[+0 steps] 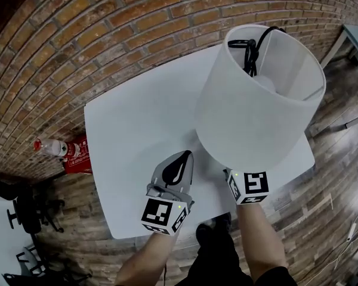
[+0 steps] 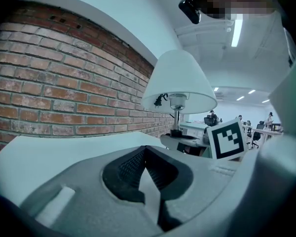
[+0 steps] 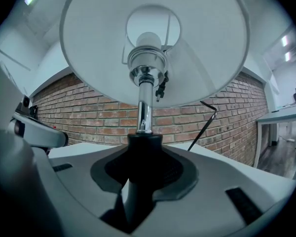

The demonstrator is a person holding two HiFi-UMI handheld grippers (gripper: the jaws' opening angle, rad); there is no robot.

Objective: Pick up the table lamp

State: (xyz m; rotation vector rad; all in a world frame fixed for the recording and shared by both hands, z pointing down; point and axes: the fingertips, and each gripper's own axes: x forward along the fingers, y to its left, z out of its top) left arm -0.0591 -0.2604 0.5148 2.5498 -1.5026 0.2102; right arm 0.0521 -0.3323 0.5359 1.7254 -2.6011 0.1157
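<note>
Currently the table lamp (image 1: 259,94) stands over the right part of the white table (image 1: 131,130), its wide white shade (image 3: 153,38) tipped a little toward the table's right edge, so the head view looks down into the open top, where a black cord (image 1: 253,46) loops over the rim. The right gripper (image 3: 144,149) is at the table's near edge, level, and its jaws are clamped on the lamp's black collar (image 3: 144,143), the dark pads pressing on it from both sides just below the chrome pole (image 3: 144,107); above the pole sit the socket and the bulb (image 3: 149,41), seen from underneath inside the shade. The lamp's foot is hidden by the shade and the gripper, so whether it rests on the table cannot be told. The left gripper (image 1: 180,159) hangs over the table's near edge, just left of the lamp, pointing toward the table's far side; its jaws are pressed together at the tips with nothing between them, only the white tabletop showing through the narrow gap behind the tips. From its own camera the lamp rises ahead and to the right, with the right gripper's marker cube (image 2: 227,139) beside the pole. A brick wall (image 1: 77,40) runs along the table's far edge, and a plastic bottle (image 1: 51,148) and a red pack (image 1: 77,154) lie on the wood floor (image 1: 340,159) by the table's left edge
</note>
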